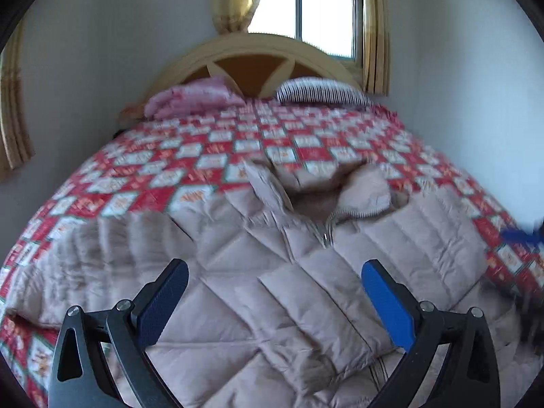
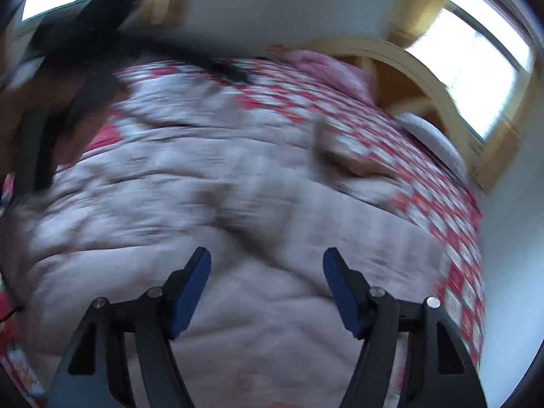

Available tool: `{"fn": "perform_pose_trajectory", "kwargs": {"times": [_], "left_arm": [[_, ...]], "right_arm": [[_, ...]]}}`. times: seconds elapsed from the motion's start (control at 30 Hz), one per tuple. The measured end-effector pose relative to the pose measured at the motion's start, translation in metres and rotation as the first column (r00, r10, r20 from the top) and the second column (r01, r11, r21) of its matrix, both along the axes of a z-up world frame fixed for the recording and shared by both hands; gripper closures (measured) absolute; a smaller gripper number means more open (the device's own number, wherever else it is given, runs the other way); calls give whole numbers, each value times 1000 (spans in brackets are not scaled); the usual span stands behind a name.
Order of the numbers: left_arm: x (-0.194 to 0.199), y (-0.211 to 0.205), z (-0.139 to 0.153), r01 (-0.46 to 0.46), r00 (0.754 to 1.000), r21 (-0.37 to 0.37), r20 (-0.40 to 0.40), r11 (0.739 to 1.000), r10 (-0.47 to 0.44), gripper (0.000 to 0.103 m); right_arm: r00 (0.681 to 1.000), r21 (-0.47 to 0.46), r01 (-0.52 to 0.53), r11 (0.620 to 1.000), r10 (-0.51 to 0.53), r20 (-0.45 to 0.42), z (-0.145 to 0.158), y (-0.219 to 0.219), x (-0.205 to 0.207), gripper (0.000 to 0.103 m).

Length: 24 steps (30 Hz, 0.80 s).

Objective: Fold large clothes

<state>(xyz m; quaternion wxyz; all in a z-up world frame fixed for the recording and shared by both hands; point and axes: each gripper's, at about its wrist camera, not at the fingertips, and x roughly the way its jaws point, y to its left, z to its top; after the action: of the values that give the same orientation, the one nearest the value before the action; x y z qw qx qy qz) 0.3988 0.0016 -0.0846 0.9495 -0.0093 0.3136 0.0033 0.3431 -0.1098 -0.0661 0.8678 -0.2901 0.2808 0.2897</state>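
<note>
A beige quilted puffer jacket lies spread front-up on a bed with a red and white patterned cover. Its collar stands open and the zipper is closed below it. My left gripper hovers over the jacket's chest, open wide, with nothing between its blue pads. The right wrist view is motion-blurred. There the jacket fills the middle, and my right gripper stands open just above the fabric with nothing pinched. A sleeve lies out to the left in the left wrist view.
A pink folded blanket and a striped pillow lie by the wooden headboard. Behind it are a window and yellow curtains. White walls close both sides. A dark blurred shape crosses the upper left of the right wrist view.
</note>
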Motion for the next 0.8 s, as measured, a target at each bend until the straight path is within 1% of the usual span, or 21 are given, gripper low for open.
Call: {"fn": "perform_pose_trajectory", "kwargs": {"times": [0.03, 0.07, 0.1, 0.13, 0.2, 0.27, 0.33, 0.37, 0.43, 0.47, 0.5, 0.6, 0.7, 0.8], "left_arm": [[10, -7, -15, 20, 999, -7, -42, 1000, -20, 1], [17, -13, -29, 21, 997, -1, -80, 1000, -21, 1], [22, -16, -40, 15, 994, 4, -106, 1000, -14, 1], [26, -19, -51, 38, 991, -2, -132, 999, -38, 1], [30, -21, -69, 41, 982, 8, -182, 999, -38, 1], [30, -15, -77, 37, 980, -28, -195, 999, -42, 1], [32, -11, -84, 32, 979, -70, -198, 997, -45, 1], [30, -11, -84, 31, 979, -77, -198, 997, -45, 1], [31, -14, -85, 29, 979, -69, -200, 997, -42, 1], [31, -16, -87, 27, 979, -57, -199, 998, -38, 1], [31, -18, -88, 26, 979, -47, -200, 999, -35, 1], [33, -21, -90, 26, 979, -23, -200, 999, -30, 1], [33, -20, -92, 24, 980, -22, -197, 999, -28, 1], [32, -20, -93, 20, 981, -18, -193, 1000, -23, 1]], "right_arm": [[997, 37, 72, 997, -72, -10, 5, -14, 20, 33], [987, 90, 160, 983, -158, -33, 9, -28, 44, 33], [965, 152, 259, 954, -252, -66, 11, -44, 72, 33], [944, 194, 331, 924, -319, -88, 11, -57, 92, 33], [890, 266, 455, 850, -432, -144, 1, -78, 140, 33], [858, 269, 513, 815, -480, -180, -15, -85, 172, 33], [839, 238, 539, 808, -493, -229, -40, -84, 197, 33], [829, 213, 552, 806, -503, -244, -53, -83, 205, 34], [806, 174, 580, 795, -531, -262, -76, -83, 216, 34], [796, 177, 591, 787, -533, -287, -89, -84, 220, 34], [789, 183, 599, 780, -536, -300, -95, -89, 223, 34], [773, 203, 620, 758, -547, -321, -103, -98, 228, 32], [769, 194, 624, 757, -553, -319, -106, -100, 234, 29], [765, 151, 626, 765, -567, -305, -106, -95, 234, 27]]}}
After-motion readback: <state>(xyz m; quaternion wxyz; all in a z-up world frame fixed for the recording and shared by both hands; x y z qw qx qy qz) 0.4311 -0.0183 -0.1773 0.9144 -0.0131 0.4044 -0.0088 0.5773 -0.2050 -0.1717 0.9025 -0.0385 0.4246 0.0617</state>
